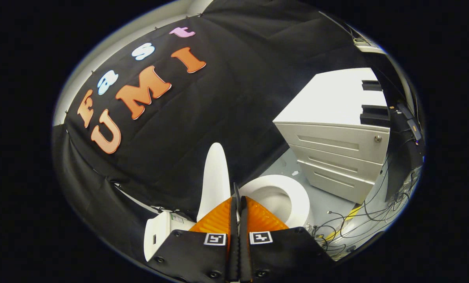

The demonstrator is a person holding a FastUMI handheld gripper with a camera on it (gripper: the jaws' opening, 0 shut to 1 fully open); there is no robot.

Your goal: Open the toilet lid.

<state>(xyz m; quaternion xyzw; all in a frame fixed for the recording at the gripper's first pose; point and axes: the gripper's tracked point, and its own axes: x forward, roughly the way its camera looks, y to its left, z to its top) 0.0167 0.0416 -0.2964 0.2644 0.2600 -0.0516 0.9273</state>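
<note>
toilet lid (214,179) raised upright | tongs (237,202) closed, empty (tips level, just beside lid) | bowl (287,196) beyond

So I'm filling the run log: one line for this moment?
gripper: shut, empty | toilet lid: raised upright, just ahead of fingers | toilet seat: down, bowl open | drawer cabinet: beyond toilet

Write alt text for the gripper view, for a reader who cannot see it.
The toilet lid stands raised above the open seat, just beyond the closed claw, which holds nothing. A white drawer cabinet stands past the toilet.
</note>
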